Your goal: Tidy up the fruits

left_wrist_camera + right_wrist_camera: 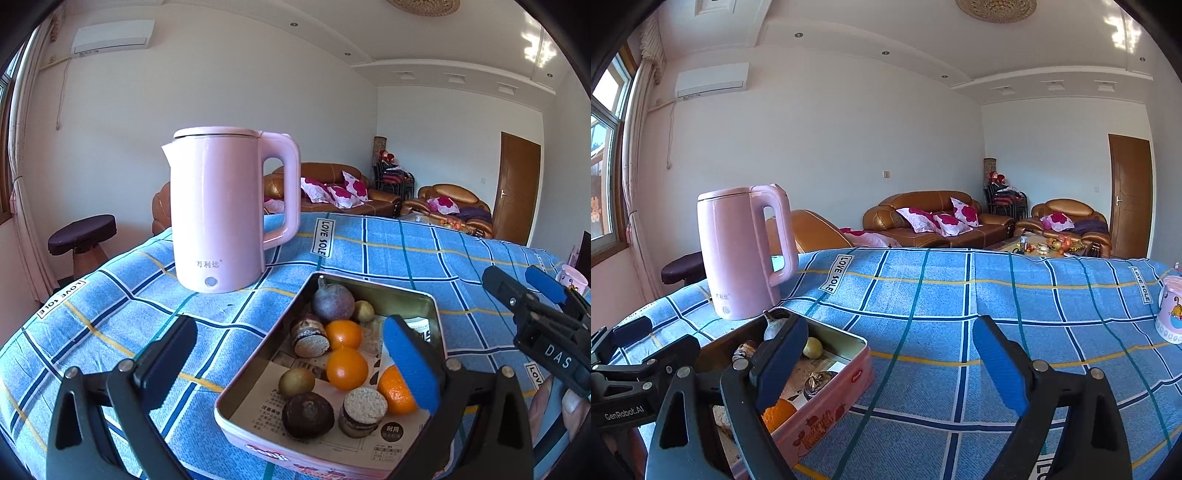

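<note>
A pink tin (373, 283) lined with paper lies on the blue checked cloth. It holds three oranges (346, 368), a purple fruit (332, 301), two small greenish fruits (296, 382), a dark round fruit (308, 415) and two sandwich biscuits (362, 411). My left gripper (291, 365) is open and empty, its blue-padded finger over the tin's right side and the other finger over the cloth. My right gripper (890, 365) is wide open with nothing between its fingers, just right of the tin (827, 402). It also shows at the right edge of the left wrist view as the right gripper (535, 295).
A tall pink kettle (218, 210) stands right behind the tin's far left corner. A pink cup (1171, 314) sits at the table's far right. The cloth (960, 295) stretches away right of the tin. Sofas and a stool (81, 232) stand beyond the table.
</note>
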The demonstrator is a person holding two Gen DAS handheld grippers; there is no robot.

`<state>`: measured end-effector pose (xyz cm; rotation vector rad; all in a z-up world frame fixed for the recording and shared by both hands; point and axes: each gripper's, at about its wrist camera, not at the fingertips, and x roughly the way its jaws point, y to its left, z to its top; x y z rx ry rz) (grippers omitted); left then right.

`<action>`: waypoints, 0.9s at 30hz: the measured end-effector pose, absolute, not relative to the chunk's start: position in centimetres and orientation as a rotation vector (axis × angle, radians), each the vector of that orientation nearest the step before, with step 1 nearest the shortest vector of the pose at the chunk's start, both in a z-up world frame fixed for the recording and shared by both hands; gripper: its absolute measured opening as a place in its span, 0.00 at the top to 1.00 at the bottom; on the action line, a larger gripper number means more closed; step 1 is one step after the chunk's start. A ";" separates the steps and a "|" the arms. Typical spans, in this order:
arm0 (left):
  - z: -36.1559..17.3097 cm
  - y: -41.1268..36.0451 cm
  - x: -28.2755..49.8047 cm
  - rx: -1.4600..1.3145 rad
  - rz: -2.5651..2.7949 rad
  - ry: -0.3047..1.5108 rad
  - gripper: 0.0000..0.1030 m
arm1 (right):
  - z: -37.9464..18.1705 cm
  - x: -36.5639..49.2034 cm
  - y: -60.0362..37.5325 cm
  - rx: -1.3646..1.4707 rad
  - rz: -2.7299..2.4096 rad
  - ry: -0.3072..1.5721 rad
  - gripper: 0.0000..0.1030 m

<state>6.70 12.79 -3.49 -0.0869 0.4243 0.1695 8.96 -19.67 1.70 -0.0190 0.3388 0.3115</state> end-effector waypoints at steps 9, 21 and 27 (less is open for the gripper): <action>-3.4 12.4 6.6 -0.064 0.193 0.414 0.00 | 1.7 9.0 -19.8 -0.017 0.304 0.341 0.11; -3.4 12.5 6.6 -0.064 0.211 0.415 0.00 | 1.5 9.1 -19.9 -0.016 0.303 0.348 0.10; -3.4 12.5 6.5 -0.068 0.219 0.410 0.00 | 1.6 9.1 -19.9 -0.017 0.303 0.348 0.10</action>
